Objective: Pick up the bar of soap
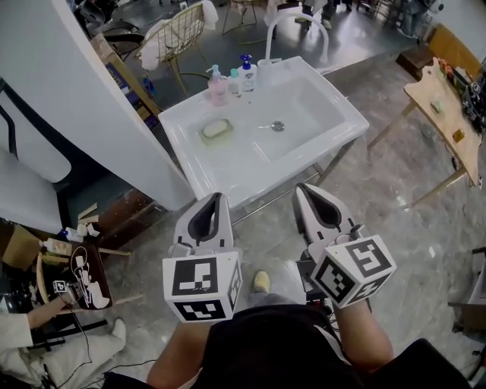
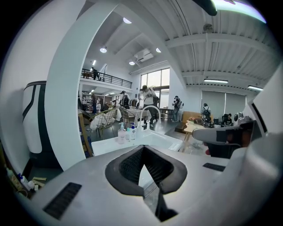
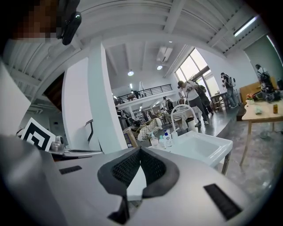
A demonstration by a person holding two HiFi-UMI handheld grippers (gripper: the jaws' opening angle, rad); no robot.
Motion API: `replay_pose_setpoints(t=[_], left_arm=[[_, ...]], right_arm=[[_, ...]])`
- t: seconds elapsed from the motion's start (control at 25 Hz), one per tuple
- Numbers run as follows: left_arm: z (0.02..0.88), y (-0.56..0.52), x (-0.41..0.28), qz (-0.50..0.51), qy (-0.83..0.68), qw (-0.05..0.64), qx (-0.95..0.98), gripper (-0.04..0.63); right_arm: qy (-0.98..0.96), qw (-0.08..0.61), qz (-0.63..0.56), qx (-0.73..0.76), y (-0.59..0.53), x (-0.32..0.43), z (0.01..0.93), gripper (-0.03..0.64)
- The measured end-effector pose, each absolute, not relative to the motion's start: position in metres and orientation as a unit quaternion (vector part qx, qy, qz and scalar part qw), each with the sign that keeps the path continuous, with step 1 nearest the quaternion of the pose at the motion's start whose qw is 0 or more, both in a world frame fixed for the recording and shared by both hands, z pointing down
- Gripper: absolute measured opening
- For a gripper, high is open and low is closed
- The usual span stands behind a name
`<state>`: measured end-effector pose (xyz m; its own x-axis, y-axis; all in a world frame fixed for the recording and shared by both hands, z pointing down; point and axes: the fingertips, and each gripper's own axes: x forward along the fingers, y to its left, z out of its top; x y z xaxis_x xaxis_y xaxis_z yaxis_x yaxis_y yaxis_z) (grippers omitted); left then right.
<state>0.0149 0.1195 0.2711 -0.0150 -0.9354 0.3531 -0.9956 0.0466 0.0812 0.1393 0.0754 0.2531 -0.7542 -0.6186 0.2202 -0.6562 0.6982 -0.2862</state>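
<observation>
A pale yellow-green bar of soap (image 1: 216, 129) lies in a dish on the left ledge of the white sink (image 1: 228, 175), seen in the head view. My left gripper (image 1: 216, 199) is shut and empty, its tips just short of the sink's near edge. My right gripper (image 1: 304, 189) is also shut and empty, level with the sink's near right corner. In the left gripper view the shut jaws (image 2: 143, 149) point at the sink (image 2: 154, 139). The right gripper's shut jaws (image 3: 140, 150) aim left of the sink (image 3: 201, 146). The soap is hidden in both gripper views.
Soap dispenser bottles (image 1: 219, 86) and a curved white faucet (image 1: 295, 21) stand along the sink's far edge. A broad white pillar (image 1: 83, 99) rises at the left, a wooden table (image 1: 448, 114) at the right, a wire chair (image 1: 178, 34) behind. A person sits at lower left (image 1: 23, 334).
</observation>
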Motion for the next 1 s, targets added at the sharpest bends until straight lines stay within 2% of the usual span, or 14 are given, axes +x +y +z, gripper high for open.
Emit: replay_pose_setpoints(t=[1.0], left_arm=[[0.274,0.088,-0.005,0.091,-0.710,0.154,0.681,-0.005]], right_arm=[[-0.927,0.073,0.164,0.331,0.046,0.111,0.260,0.005]])
